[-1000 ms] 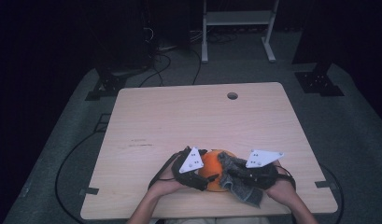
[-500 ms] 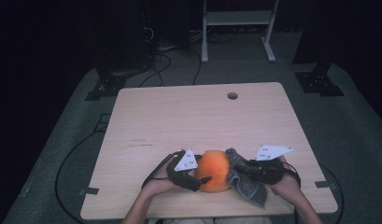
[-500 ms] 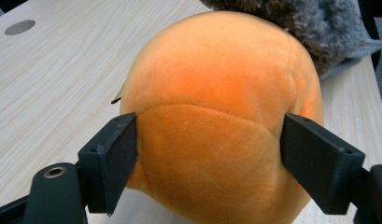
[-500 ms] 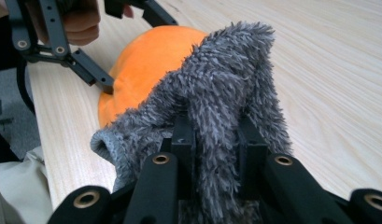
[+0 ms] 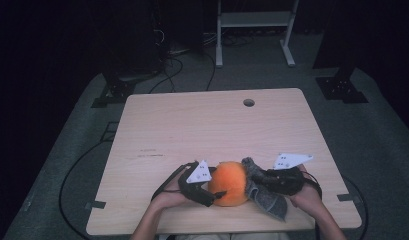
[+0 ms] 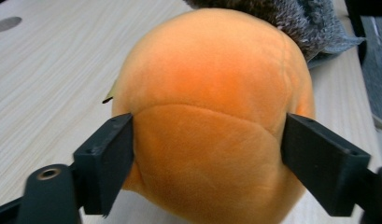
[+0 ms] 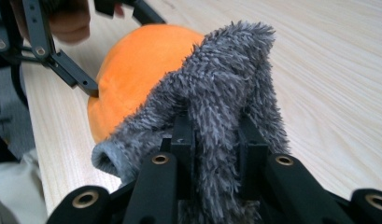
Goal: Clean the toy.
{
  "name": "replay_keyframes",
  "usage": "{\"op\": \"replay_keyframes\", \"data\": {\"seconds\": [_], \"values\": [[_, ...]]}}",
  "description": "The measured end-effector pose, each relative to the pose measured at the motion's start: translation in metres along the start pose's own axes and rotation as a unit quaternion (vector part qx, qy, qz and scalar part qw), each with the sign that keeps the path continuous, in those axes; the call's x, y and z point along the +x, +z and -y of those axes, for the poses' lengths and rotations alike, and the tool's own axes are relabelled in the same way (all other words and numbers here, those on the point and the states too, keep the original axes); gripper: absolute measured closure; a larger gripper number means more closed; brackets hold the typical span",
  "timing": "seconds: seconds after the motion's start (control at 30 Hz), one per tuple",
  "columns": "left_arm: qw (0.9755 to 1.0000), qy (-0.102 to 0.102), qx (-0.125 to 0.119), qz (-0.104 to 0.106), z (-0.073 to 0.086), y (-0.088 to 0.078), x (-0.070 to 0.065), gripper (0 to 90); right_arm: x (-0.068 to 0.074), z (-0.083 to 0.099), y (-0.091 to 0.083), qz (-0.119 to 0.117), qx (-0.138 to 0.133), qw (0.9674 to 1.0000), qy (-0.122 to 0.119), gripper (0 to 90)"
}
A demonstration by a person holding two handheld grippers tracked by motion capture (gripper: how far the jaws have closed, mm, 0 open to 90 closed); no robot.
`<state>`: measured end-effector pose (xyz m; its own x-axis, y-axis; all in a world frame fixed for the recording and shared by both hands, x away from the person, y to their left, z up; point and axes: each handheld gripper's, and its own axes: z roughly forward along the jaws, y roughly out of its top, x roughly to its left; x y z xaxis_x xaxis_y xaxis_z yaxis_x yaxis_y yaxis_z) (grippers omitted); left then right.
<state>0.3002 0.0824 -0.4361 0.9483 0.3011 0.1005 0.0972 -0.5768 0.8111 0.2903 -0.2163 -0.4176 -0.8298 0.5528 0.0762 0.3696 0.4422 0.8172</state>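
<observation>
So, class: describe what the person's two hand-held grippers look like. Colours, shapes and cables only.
Both the left gripper and the right gripper are black linkage frames with flat rectangular black jaws and brass-coloured rivets. Each carries a pale grey three-cornered plate on top and trails a black cable. The forearms show no sleeves.

On the table (image 5: 192, 130), the plush ball (image 5: 230, 183) lies left of, seemingly touching, the sock (image 5: 264, 197).

orange plush ball (image 5: 231, 183), grey fuzzy cloth (image 5: 264, 192)

You had no readable text, label, brand or number on anything in these views.
</observation>
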Motion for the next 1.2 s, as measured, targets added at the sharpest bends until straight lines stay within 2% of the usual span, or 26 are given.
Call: {"op": "replay_keyframes", "data": {"seconds": [0.03,0.1,0.17,0.2,0.37,0.4,0.47,0.5,0.6,0.67,0.73,0.77,0.8,0.83,0.87,0.93,0.97,1.0,1.03,1.07,1.1,1.17,1.2], "values": [[1.0,0.008,0.003,0.0,-0.001,-0.002,0.0,13.7,0.004,0.001,0.006,0.0,0.016,0.9997,-0.016,72.3],[0.9999,0.015,0.006,0.002,-0.004,-0.005,0.001,12.5,0.004,0.003,0.007,0.003,0.021,0.9995,-0.022,72.3],[0.9999,-0.002,0.007,-0.007,-0.006,0.0,0.001,7.6,0.004,0.005,0.004,-0.003,0.021,0.9996,-0.018,72.2],[0.9999,0.0,0.008,-0.011,-0.006,0.004,0.001,5.3,0.003,0.007,0.003,-0.005,0.02,0.9997,-0.016,72.1],[0.9989,0.03,0.024,-0.028,-0.007,0.014,-0.009,3.5,0.004,0.009,0.002,0.0,0.024,0.9996,-0.013,72.1],[0.9983,0.041,0.027,-0.031,-0.008,0.014,-0.011,8.0,0.004,0.008,0.002,0.0,0.025,0.9996,-0.013,72.1],[0.9979,0.048,0.025,-0.035,-0.01,0.011,-0.011,24.0,0.004,0.008,0.002,0.004,0.026,0.9996,-0.012,72.2],[0.9979,0.049,0.021,-0.037,-0.011,0.009,-0.011,28.3,0.005,0.008,0.001,0.008,0.026,0.9995,-0.013,72.3],[0.9968,0.061,0.002,-0.053,-0.013,0.007,-0.012,33.4,0.008,0.005,-0.001,0.024,0.025,0.9992,-0.02,72.7],[0.9937,0.084,-0.01,-0.074,-0.016,0.007,-0.014,34.3,0.01,0.001,-0.004,0.04,0.019,0.9987,-0.028,72.9],[0.9888,0.106,-0.024,-0.102,-0.018,0.008,-0.015,34.2,0.01,-0.002,-0.007,0.052,0.01,0.9982,-0.028,73.1],[0.9849,0.119,-0.029,-0.122,-0.018,0.01,-0.016,33.3,0.01,-0.003,-0.008,0.059,0.003,0.9979,-0.028,73.2],[0.984,0.123,-0.025,-0.126,-0.017,0.011,-0.016,30.2,0.009,-0.004,-0.007,0.065,-0.002,0.9976,-0.024,73.3],[0.9861,0.118,-0.013,-0.117,-0.016,0.014,-0.015,26.7,0.008,-0.003,-0.006,0.065,-0.003,0.9976,-0.024,73.2],[0.9907,0.094,-0.001,-0.098,-0.014,0.016,-0.013,21.2,0.008,-0.002,-0.003,0.065,0.004,0.9976,-0.026,73.3],[0.9955,0.055,-0.013,-0.077,-0.013,0.013,-0.006,12.1,0.01,0.004,0.006,0.065,0.02,0.9969,-0.04,73.3],[0.9975,0.015,-0.032,-0.061,-0.012,0.009,0.0,9.9,0.011,0.006,0.006,0.059,0.021,0.9972,-0.039,73.3],[0.9975,-0.002,-0.038,-0.059,-0.012,0.006,0.003,9.2,0.011,0.006,0.005,0.052,0.021,0.9975,-0.043,73.2],[0.9965,-0.03,-0.04,-0.067,-0.012,0.005,0.008,7.7,0.012,0.006,0.005,0.05,0.022,0.9975,-0.045,73.2],[0.9958,-0.049,-0.034,-0.07,-0.012,0.005,0.01,4.3,0.013,0.007,0.004,0.049,0.028,0.997,-0.053,73.1],[0.994,-0.085,-0.024,-0.064,-0.01,0.009,0.015,3.4,0.013,0.008,0.005,0.047,0.027,0.997,-0.055,73.0],[0.9915,-0.12,-0.019,-0.047,-0.006,0.015,0.017,3.0,0.011,0.011,0.005,0.044,0.03,0.9975,-0.047,73.0],[0.9921,-0.119,-0.017,-0.038,-0.004,0.017,0.016,4.2,0.01,0.011,0.005,0.043,0.03,0.9976,-0.045,73.0]]}}
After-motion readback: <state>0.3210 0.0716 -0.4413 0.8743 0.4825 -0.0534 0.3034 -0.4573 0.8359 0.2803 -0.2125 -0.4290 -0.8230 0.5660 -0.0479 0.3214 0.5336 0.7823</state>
